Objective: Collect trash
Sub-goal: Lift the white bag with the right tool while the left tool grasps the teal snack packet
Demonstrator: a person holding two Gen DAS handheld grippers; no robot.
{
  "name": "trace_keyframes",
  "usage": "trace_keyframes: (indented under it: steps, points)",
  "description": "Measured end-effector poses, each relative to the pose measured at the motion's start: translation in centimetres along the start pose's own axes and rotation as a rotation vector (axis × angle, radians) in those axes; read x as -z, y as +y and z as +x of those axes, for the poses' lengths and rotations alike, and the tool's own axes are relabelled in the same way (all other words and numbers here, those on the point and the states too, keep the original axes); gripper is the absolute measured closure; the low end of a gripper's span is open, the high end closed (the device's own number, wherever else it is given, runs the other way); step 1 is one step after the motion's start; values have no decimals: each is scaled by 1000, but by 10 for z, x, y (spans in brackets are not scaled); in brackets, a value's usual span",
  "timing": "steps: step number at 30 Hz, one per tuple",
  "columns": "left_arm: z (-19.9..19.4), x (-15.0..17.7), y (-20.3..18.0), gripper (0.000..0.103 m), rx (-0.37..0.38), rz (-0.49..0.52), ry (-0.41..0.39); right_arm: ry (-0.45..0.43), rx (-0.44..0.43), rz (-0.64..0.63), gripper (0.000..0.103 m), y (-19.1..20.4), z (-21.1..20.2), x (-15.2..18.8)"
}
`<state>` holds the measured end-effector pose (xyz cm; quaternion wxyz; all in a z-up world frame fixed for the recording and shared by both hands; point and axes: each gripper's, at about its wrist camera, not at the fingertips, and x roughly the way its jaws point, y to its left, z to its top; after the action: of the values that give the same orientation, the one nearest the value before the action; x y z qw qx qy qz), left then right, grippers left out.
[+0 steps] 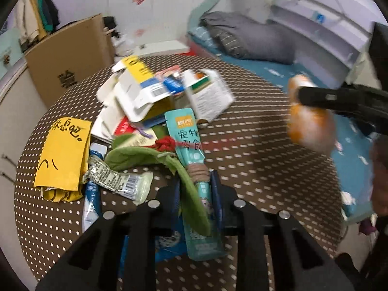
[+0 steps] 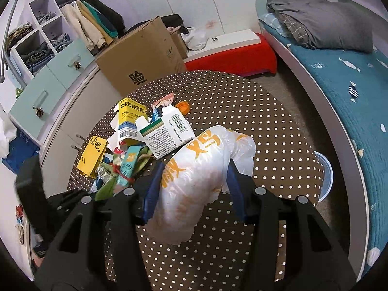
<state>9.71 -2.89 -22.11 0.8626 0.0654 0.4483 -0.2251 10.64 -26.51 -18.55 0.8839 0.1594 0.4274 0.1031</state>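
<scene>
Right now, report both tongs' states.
Left tongs: shut on the teal snack pouch.
Right tongs: shut on the white plastic bag.

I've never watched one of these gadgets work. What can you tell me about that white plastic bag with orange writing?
The white plastic bag is thin, crinkled and translucent, printed with large orange characters and stained orange-brown inside. It is bunched into a lump, pinched between the blue-padded fingers of the right gripper, over the dotted brown table. In the left view it is a blur.
</scene>
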Motion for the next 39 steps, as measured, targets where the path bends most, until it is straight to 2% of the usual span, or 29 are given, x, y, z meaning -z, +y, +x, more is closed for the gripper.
trace_keyframes:
  steps: [2,4,5,6,12,16,19,20,22,23,25,27,29,33,35,39]
  points:
    - [-1,3,-9,78,15,40,6,0,1,5,52,-3,0,0]
    - [6,4,-16,68,6,69,15,1,2,13,52,-6,1,0]
    - [11,5,-18,53,-19,78,20,1,2,17,52,-8,1,0]
    - [14,4,-21,45,-38,85,17,1,3,18,52,-9,0,1]
    - [-5,3,-31,45,-34,111,-45,-16,20,30,52,-20,-11,1]
    - [-20,2,-43,45,54,163,-95,-20,28,44,52,-26,-12,2]
    - [-15,-1,-44,45,68,166,-91,-22,28,49,52,-28,-13,3]
    - [-6,-2,-40,45,71,150,-61,-21,26,50,52,-30,-13,3]
    - [16,-4,-31,53,85,113,17,-20,24,54,52,-30,-13,3]
    - [26,-2,-27,64,108,95,66,-21,22,55,52,-31,-13,4]
    - [28,0,-24,69,118,87,82,-23,21,57,52,-32,-14,5]
    - [25,2,-21,80,178,77,108,-21,21,62,51,-33,-13,5]
    - [25,2,-20,80,203,80,117,-16,18,64,51,-34,-10,5]
    - [31,-4,-30,81,152,142,128,-13,13,64,51,-35,-8,4]
    - [33,-9,-40,85,133,169,125,-21,16,62,51,-35,-9,4]
    - [29,-20,-50,86,175,158,91,-54,33,67,52,-44,-17,1]
